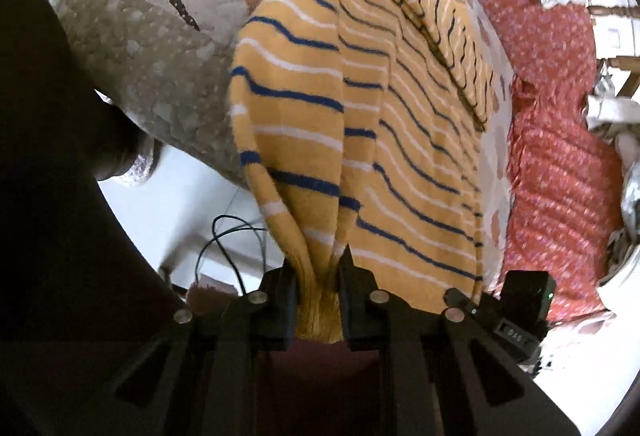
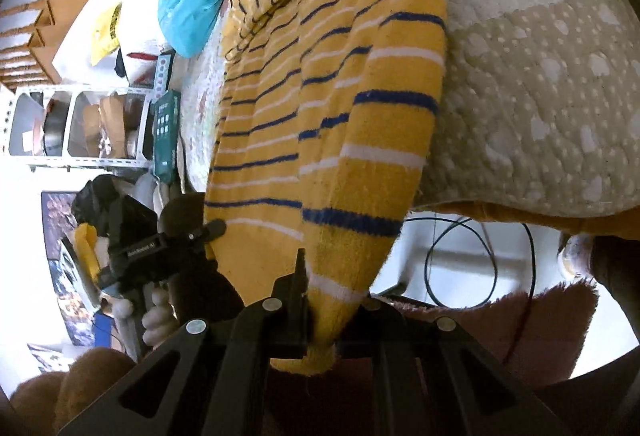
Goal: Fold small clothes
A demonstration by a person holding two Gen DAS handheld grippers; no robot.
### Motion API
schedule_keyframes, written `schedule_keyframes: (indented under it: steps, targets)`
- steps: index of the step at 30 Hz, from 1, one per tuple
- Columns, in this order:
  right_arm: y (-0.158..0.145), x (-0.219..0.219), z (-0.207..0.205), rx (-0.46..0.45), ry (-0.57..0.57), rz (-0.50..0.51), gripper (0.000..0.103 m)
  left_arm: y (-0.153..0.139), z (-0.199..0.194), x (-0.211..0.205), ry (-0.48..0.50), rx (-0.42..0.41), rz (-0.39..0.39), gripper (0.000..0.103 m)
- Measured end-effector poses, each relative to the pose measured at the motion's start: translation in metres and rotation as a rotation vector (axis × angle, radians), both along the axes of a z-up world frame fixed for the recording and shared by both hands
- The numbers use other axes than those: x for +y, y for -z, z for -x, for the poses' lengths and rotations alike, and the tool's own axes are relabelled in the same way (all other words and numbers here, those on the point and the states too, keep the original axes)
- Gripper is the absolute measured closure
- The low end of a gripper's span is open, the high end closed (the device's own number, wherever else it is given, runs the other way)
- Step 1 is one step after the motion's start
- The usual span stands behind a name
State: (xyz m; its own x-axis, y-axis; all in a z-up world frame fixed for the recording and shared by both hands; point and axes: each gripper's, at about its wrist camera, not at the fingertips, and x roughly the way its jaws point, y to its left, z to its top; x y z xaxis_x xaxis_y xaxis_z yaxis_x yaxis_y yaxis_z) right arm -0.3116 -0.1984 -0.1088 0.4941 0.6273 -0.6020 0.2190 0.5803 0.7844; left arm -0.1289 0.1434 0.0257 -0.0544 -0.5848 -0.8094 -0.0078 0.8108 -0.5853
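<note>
Both tools, left and right, pinch the striped cloth. It hides the right tool's far finger. Only the right view shows the left hand.

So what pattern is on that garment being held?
The garment is mustard yellow with thin navy and white stripes, clearest in the left wrist view.

left gripper all matte black, round silver screws on its angular arms with long cut-out slots. same on the right gripper. small white lettering shows on the left one's body.
</note>
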Motion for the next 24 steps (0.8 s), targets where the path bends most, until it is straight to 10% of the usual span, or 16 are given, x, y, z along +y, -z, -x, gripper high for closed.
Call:
schedule_keyframes:
  steps: [13,24]
  targets:
    - [-0.080,-0.056,-0.105,-0.259,0.123,0.027,0.094,-0.059,-0.126,-0.055,-0.060,-0.168,0.114,0.087]
    - [-0.083,-0.123,-0.218,-0.243,0.315,0.029,0.094,-0.042,-0.249,-0.141,-0.022,-0.228,0.041,0.086]
